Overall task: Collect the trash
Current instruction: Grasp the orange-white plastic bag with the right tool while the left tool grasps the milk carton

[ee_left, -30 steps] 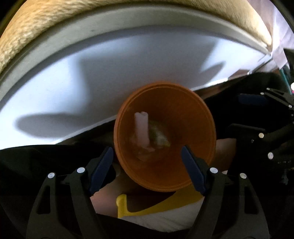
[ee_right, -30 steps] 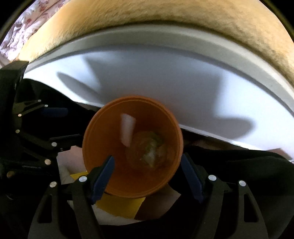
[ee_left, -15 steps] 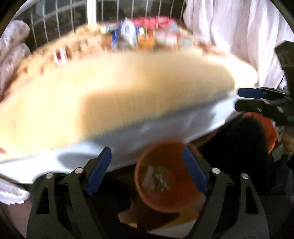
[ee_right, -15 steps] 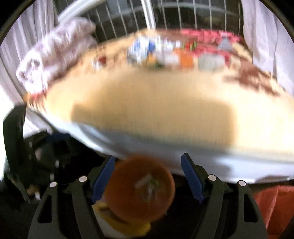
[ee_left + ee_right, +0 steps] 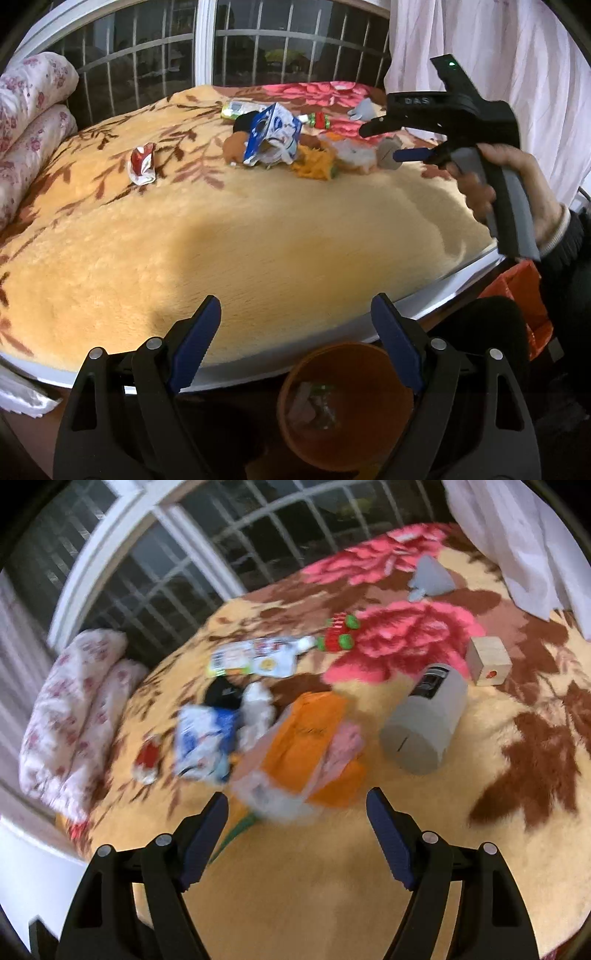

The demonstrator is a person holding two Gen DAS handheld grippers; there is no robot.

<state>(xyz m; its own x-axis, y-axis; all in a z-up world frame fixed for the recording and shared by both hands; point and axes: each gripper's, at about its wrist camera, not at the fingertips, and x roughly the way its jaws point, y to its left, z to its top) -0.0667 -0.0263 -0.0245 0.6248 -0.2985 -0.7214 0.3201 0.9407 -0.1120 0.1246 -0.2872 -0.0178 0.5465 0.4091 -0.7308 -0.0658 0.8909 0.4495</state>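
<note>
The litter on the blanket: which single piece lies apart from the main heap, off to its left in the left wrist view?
The small crumpled red-and-white wrapper. It sits alone on the leaf-patterned blanket, while the blue-and-white carton and the other pieces cluster together.

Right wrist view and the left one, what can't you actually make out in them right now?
- Orange bin, left wrist view: its bottom edge is cut off by the frame, and the left gripper arm covers its right rim; the contents are dim and unreadable.
- Blue-and-white carton, right wrist view: motion blur smears its print.
- Red wrapper, right wrist view: blurred, no label legible.
- Right gripper, left wrist view: one blue pad shows; the gap is unclear.
</note>
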